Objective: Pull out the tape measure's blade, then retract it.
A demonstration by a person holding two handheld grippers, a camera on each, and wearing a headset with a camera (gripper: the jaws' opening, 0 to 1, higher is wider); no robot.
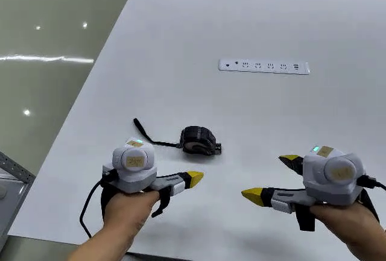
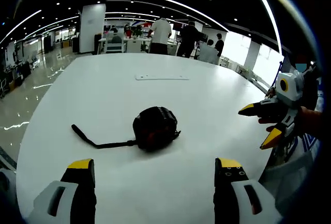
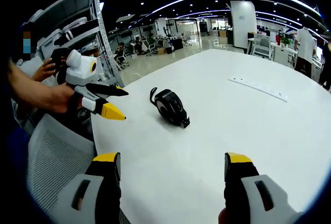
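A black tape measure (image 1: pixel 198 140) lies on the white table (image 1: pixel 241 20), its wrist strap (image 1: pixel 145 134) trailing off to the left. Its blade is wound in, with just the end hook at the case. From my left gripper view the tape measure (image 2: pixel 155 128) sits a short way ahead of the open left gripper (image 2: pixel 154 163). My right gripper (image 3: pixel 171 157) is open too, with the tape measure (image 3: pixel 170 106) ahead of it. In the head view the left gripper (image 1: pixel 181 182) is below the case and the right gripper (image 1: pixel 271 177) is at the lower right. Neither touches it.
A white power strip (image 1: pixel 263 66) lies farther back on the table. The table's left edge drops to a shiny floor (image 1: pixel 48 44). Desks, shelving and several people stand in the office behind. The right gripper (image 2: pixel 257 127) shows at the right of the left gripper view.
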